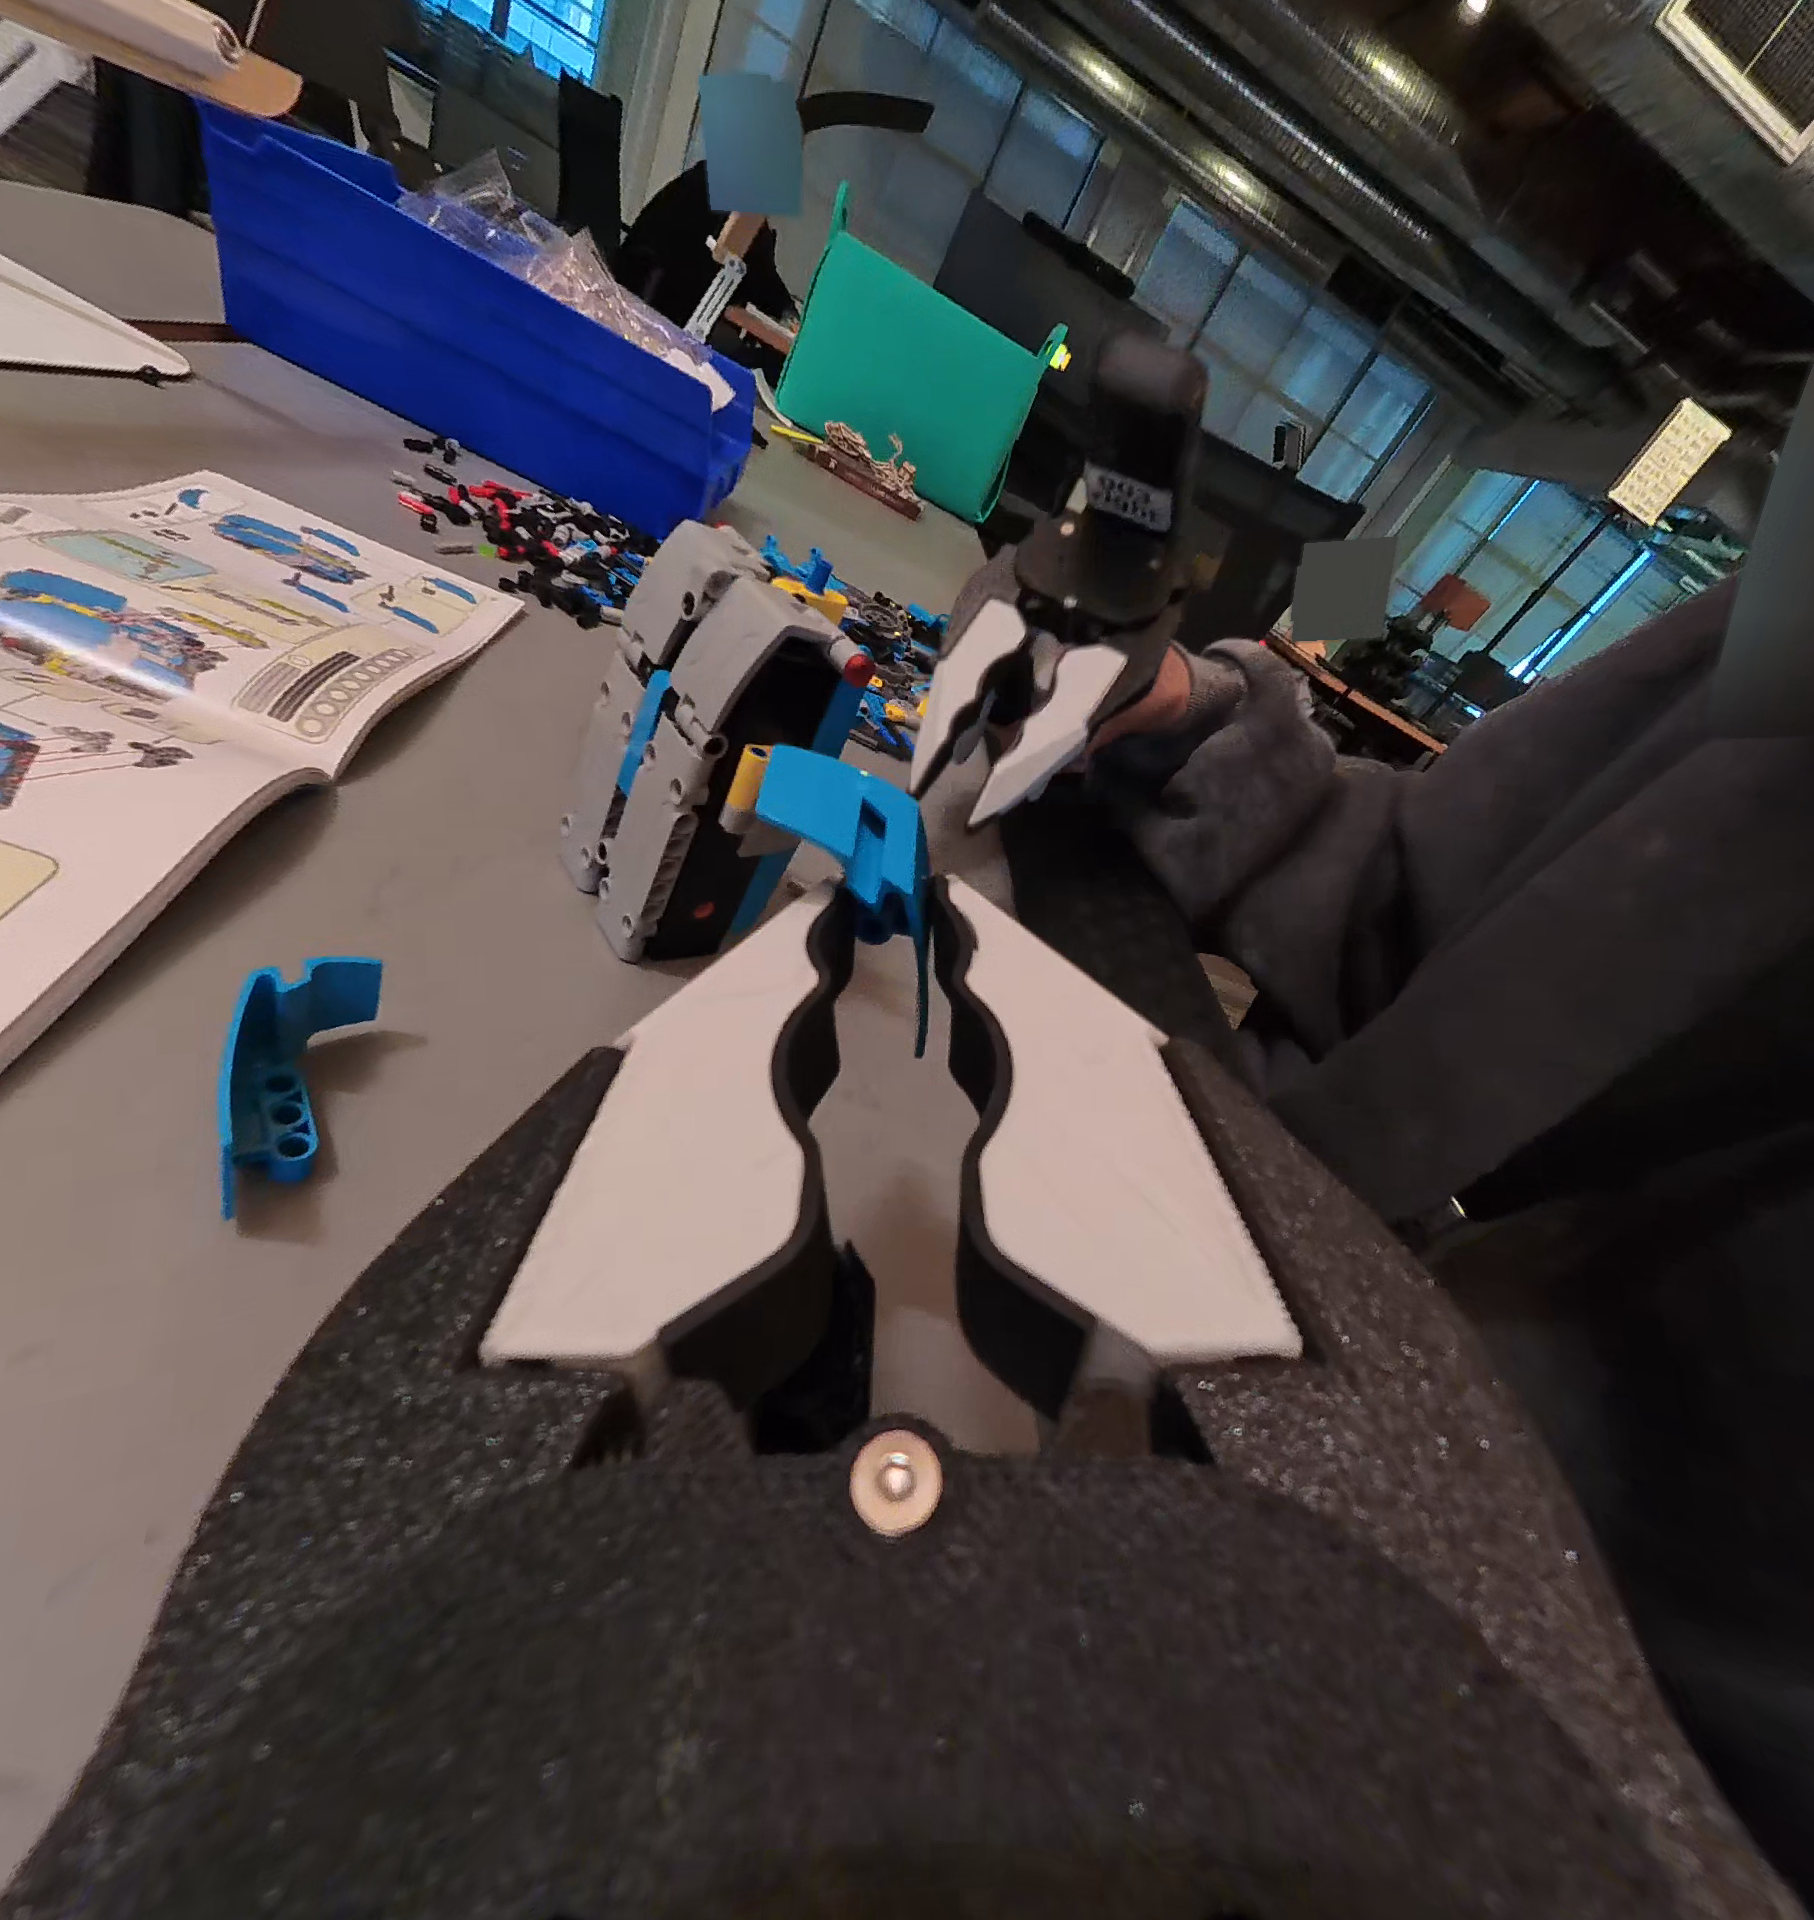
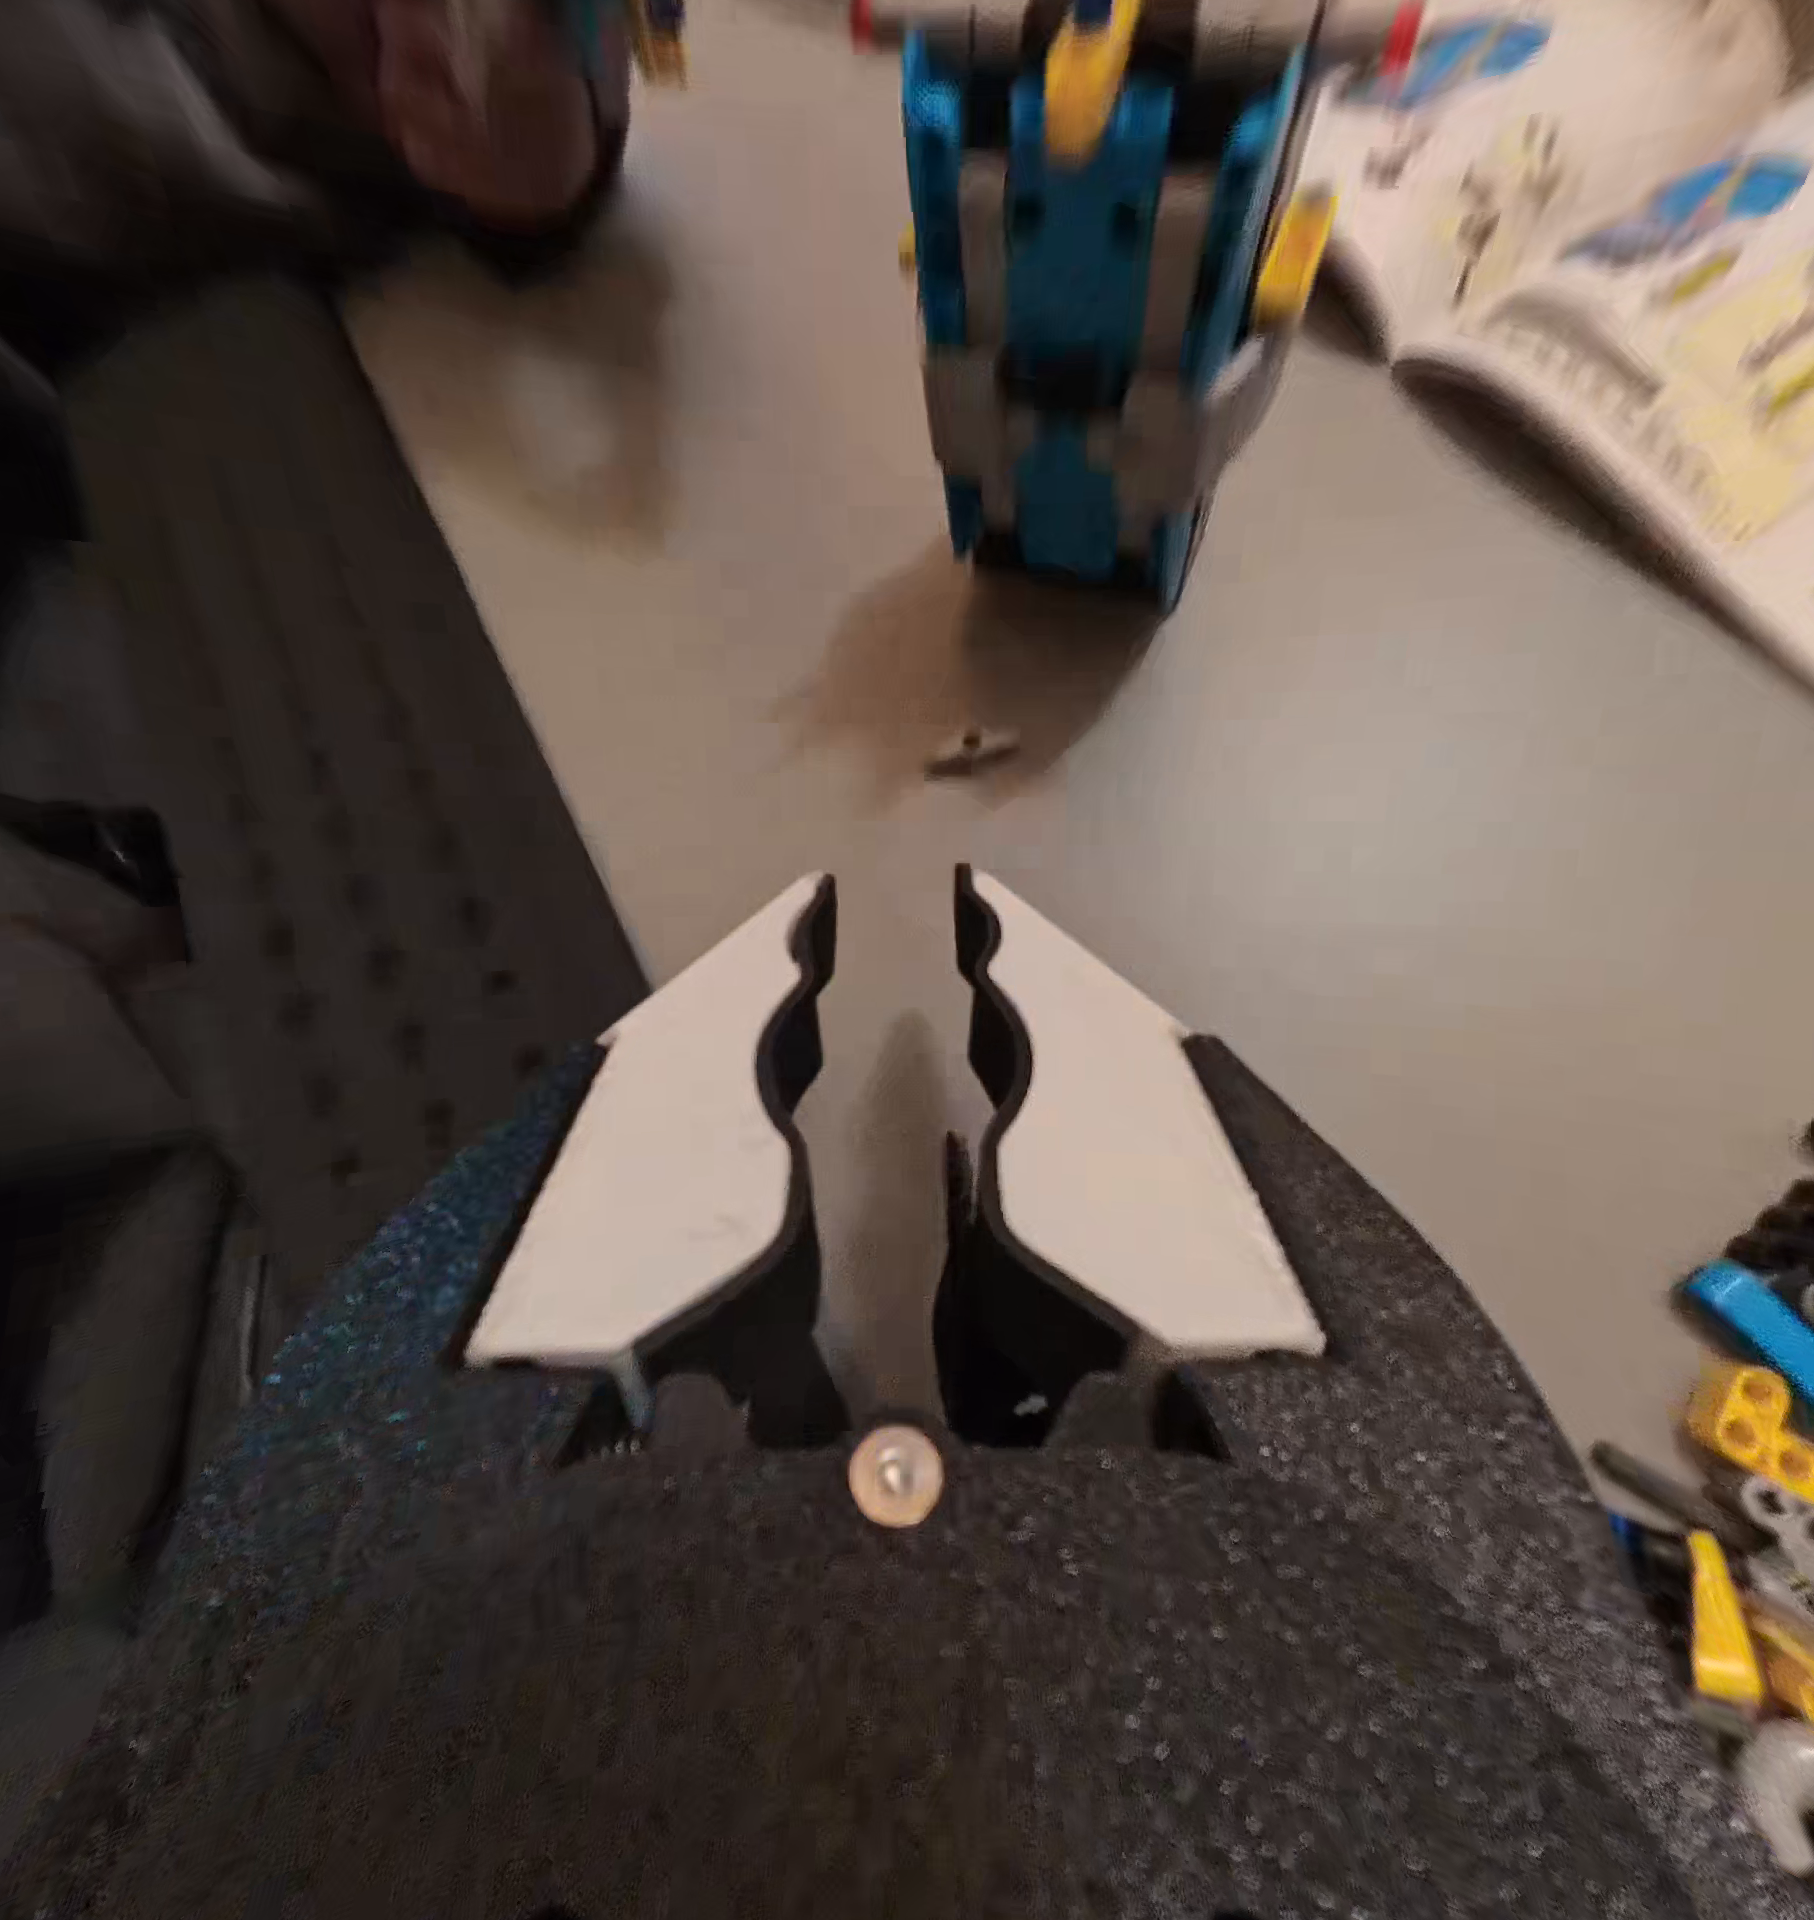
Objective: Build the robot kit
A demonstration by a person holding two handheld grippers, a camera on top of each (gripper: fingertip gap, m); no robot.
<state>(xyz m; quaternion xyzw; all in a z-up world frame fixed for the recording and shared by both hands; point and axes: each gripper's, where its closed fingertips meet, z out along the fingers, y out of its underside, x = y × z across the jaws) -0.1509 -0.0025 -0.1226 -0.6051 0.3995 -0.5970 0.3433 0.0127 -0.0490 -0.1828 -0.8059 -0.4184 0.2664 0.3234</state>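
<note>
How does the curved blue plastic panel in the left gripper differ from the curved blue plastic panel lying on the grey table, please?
The curved blue plastic panel in the left gripper is clamped at the tips of the left gripper and held above the grey table; the loose blue panel lies untouched. The held panel sits beside the grey-and-blue brick model; the loose one lies near the open instruction booklet. Both are curved blue pieces.

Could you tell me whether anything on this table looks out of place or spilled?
Yes. Small black, red and blue building pieces lie scattered loose on the table beside the blue bin, not in it. One blue curved panel lies alone near the open instruction booklet. The left gripper pinches a matching blue panel.
</note>
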